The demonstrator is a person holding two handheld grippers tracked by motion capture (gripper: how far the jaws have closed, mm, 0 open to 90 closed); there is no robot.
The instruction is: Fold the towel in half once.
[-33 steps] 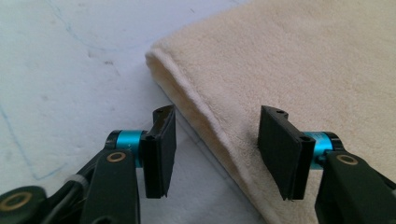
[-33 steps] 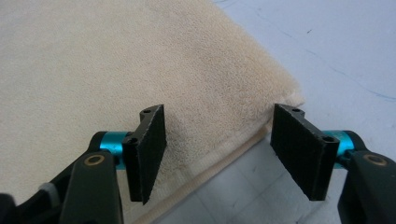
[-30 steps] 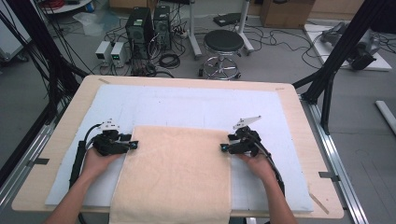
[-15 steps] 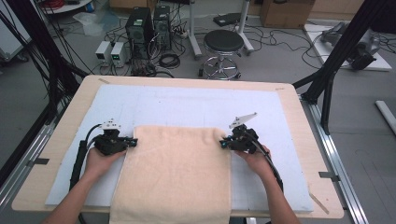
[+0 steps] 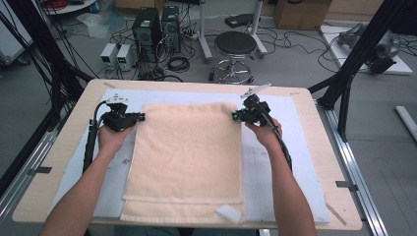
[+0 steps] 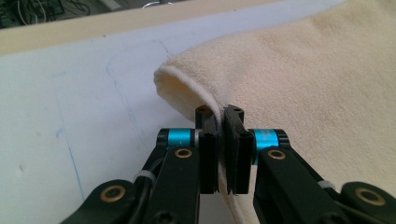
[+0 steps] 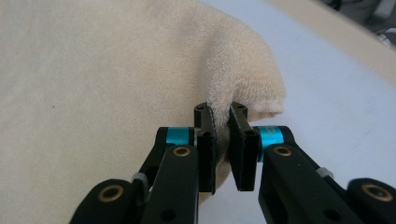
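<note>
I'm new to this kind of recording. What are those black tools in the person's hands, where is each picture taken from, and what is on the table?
There is no robot here: a person holds a two-jaw tool in each hand. The high view looks down from above the person's side of the table. In it, the left gripper and the right gripper each pinch a side edge of a cream towel, near its far corners. The towel lies on a white mat covering the wooden table. The other two pictures come from cameras riding on the grippers, looking along their black jaws. Both show the jaws shut on a raised fold of towel edge.
</note>
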